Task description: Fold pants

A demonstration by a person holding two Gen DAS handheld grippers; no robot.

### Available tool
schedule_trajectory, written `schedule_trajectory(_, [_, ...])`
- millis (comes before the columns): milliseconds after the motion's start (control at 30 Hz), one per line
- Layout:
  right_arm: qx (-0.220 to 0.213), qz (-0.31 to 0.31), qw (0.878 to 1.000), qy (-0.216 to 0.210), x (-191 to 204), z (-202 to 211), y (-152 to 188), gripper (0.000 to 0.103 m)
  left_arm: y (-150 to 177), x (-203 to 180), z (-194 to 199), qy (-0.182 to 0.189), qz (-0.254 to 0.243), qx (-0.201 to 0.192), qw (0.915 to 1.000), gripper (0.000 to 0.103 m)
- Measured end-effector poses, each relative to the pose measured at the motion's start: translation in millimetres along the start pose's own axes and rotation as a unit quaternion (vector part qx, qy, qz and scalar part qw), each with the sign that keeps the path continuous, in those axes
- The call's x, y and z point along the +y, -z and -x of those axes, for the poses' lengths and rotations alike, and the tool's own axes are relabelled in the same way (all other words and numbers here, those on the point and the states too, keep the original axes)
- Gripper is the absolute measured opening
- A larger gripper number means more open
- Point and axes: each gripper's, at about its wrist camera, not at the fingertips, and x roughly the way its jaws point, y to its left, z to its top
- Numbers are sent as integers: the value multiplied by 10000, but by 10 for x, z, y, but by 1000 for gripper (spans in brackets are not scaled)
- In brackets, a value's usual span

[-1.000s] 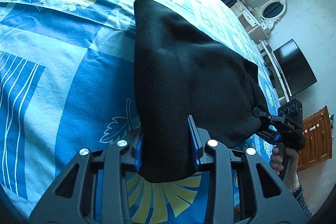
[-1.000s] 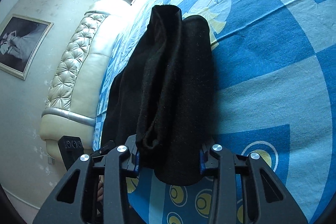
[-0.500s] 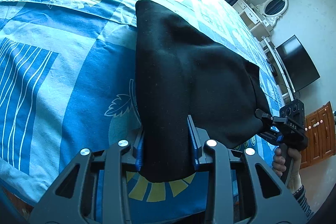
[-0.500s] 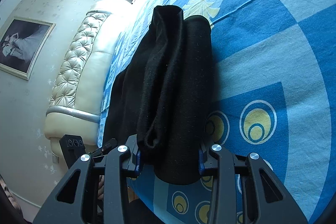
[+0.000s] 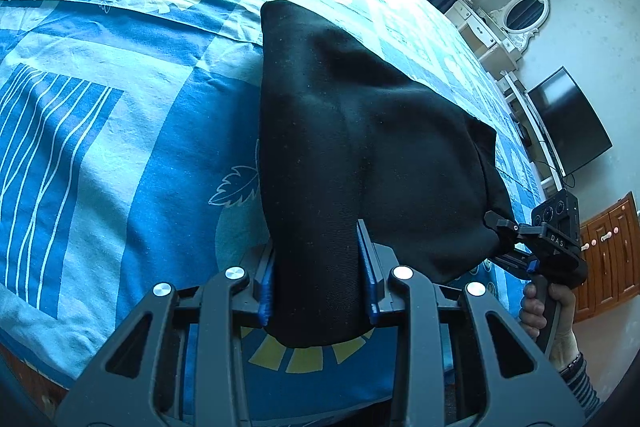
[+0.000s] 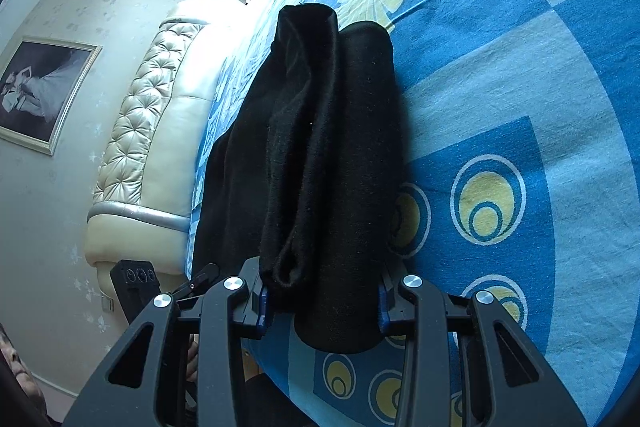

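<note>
The black pants [image 5: 360, 131] lie bunched on the blue patterned bed sheet [image 5: 120, 107], stretched between both grippers. My left gripper [image 5: 318, 279] is shut on one end of the pants, near the bed's edge. My right gripper [image 6: 322, 301] is shut on the other end, a thick folded bundle [image 6: 332, 155] of the pants. The right gripper also shows in the left wrist view [image 5: 520, 239], held by a hand. The left gripper also shows in the right wrist view [image 6: 192, 283] at lower left.
A padded cream headboard [image 6: 160, 115] runs along the bed's side. A television [image 5: 568, 123], a white dresser with oval mirror [image 5: 516, 19] and a wooden cabinet [image 5: 608, 251] stand beyond the bed. The bed edge [image 5: 40, 367] is close below the left gripper.
Both grippers have pulled back toward the bed's edge with the pants still held. The sheet pattern has slid away under the pants, which have dragged along.
</note>
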Motion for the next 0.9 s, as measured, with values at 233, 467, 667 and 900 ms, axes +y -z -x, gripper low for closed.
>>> schedule_trajectory(233, [-67,43,10000,50,55,31,27,38,23,-31,35,-49,-12,-27,10000,32])
schedule_trajectory(467, [-57,26,10000,-4,61,43,68,38,28,-47,64,-126,-83,-50,9999,32])
schedule_trajectory(667, [-32,-159,9998,-69,-72,-9,39,45,10,-2,-5,-146,-150,-52,9998,37])
schedule_trajectory(900, [-24,-279,9994,-202,-139,-11,57,51,26,70,-64,-223,-89,-115,9996,61])
